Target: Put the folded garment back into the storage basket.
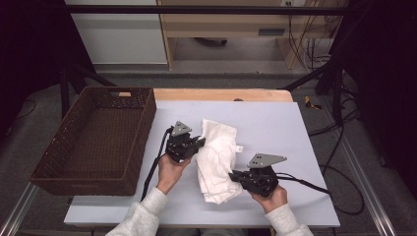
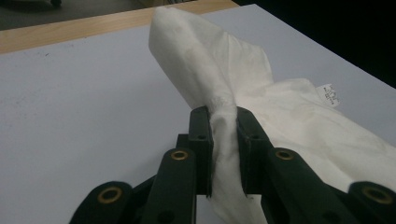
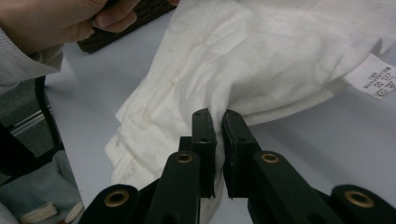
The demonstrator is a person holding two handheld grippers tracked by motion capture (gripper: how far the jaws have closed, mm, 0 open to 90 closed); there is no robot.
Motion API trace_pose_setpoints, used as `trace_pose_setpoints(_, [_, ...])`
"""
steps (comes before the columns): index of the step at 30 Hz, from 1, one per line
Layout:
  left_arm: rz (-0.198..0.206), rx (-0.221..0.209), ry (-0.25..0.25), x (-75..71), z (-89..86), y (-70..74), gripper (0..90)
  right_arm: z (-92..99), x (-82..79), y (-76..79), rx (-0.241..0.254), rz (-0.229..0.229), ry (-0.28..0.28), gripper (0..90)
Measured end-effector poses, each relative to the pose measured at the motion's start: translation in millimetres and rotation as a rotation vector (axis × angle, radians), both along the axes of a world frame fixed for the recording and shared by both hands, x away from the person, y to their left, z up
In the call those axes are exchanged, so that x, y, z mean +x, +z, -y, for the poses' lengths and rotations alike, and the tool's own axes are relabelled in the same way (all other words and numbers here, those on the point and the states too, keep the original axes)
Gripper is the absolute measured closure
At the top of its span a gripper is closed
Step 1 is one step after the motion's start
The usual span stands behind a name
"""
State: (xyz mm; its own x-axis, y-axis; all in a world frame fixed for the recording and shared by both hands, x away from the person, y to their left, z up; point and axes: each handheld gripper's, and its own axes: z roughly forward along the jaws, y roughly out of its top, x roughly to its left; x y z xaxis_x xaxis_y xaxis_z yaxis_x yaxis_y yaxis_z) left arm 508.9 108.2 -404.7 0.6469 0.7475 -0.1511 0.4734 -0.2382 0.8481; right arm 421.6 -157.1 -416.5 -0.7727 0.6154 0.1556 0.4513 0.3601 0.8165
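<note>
At your far left sits the brown wicker basket, empty as far as the high view shows, its near corner hanging past the table edge. Just right of it, your left gripper is clamped on a pinch of the white garment: in the left gripper view the cloth is squeezed into a narrow band between the jaws and rises away from them in a taut ridge. The garment itself lies crumpled in the middle of the pale grey table, between your two hands, with its care label sticking out on the right side.

Further right, your right gripper is shut on the garment's lower edge; the right gripper view shows the jaws closed on a thin fold near the hem.

Both grips look shallow, so a quick pull apart could, I judge, slip the thin fold out of the right jaws and let that end drop. Your left pinch seems to gather more than one layer, so lifting from it may drag the whole bundle rather than spread it. If you swing toward the basket, trailing cloth could snag its woven rim.
</note>
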Motion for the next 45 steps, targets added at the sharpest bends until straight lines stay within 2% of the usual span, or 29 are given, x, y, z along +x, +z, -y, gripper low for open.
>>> trace_pose_setpoints(18, [0.029,0.008,0.002,-8.4,-17.6,13.6,79.0,-12.2,-2.2,9.5,0.023,0.021,0.019,85.2])
trace_pose_setpoints(24, [0.041,0.016,0.001,-13.4,-25.0,17.9,78.9,-19.7,-4.4,10.7,0.013,0.034,0.03,85.2])
trace_pose_setpoints(29, [0.048,0.009,-0.002,-15.1,-29.5,19.1,79.0,-22.8,-3.2,10.0,0.024,0.031,0.034,85.2])
trace_pose_setpoints(35, [0.052,0.02,-0.008,-17.5,-31.8,18.9,79.0,-25.0,-3.3,9.6,0.029,0.025,0.035,85.2])
trace_pose_setpoints(45, [0.052,-0.011,-0.012,-18.1,-35.9,25.2,79.1,-31.7,-5.5,14.3,0.031,0.05,0.046,85.2])
